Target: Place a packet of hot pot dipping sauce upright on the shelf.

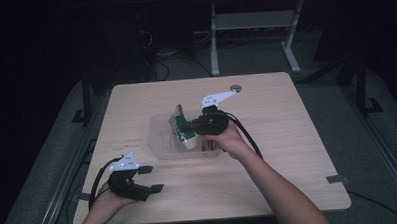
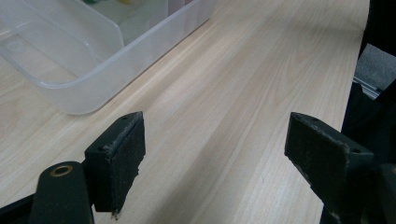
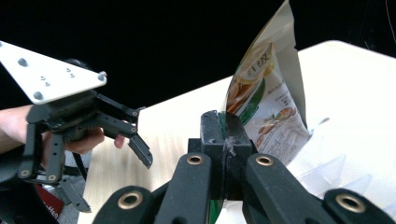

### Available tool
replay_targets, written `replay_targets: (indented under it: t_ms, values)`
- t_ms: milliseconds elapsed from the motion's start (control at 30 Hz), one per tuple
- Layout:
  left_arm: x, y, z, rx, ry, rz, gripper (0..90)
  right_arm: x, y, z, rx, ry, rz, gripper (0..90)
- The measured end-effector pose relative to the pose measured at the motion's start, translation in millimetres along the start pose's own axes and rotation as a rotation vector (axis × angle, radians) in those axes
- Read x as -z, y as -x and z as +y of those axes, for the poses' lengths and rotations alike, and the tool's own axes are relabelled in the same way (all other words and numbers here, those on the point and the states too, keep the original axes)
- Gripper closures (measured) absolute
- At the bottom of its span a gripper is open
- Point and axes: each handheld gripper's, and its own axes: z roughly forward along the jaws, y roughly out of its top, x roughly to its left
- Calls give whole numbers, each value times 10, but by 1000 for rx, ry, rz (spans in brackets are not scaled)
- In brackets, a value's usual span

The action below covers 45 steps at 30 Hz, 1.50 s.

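My right gripper is shut on the edge of a green and white snack packet, which hangs over the clear plastic bin in the middle of the table. The packet stands on edge between the pads, its printed face showing in the right gripper view. My left gripper rests near the table's front left corner, open with nothing between its jaws. In the left gripper view the bin's corner lies ahead to the left.
The light wooden table has a small round grommet near its far edge. White desk legs stand on the dark floor behind. The right gripper's cable trails over the table beside the forearm.
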Motion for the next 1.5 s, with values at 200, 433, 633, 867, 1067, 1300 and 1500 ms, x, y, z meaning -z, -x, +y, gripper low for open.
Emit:
replay_targets:
  t_ms: [200,433,633,867,1067,1300,1500]
  values:
    - [-4,-6,-6,-2,-3,-3,200,-49,-23,6,22,-15,-25,860]
    - [-21,-1,-4,-1,-12,-5,200,32,-32,18,36,-28,-54,743]
    - [-32,-1,-5,0,-9,-10,200,130,-61,44,47,-6,-52,685]
    - [-33,1,-3,-4,-12,-12,200,198,-115,43,67,-24,-62,606]
    - [-29,-12,-2,-2,-13,-10,200,270,-207,10,98,-78,-78,525]
    - [-41,-21,-3,-4,-23,-9,200,387,-309,-116,133,-134,-105,490]
    - [-46,-15,-4,-2,-23,-13,200,520,-354,-233,143,-148,-116,467]
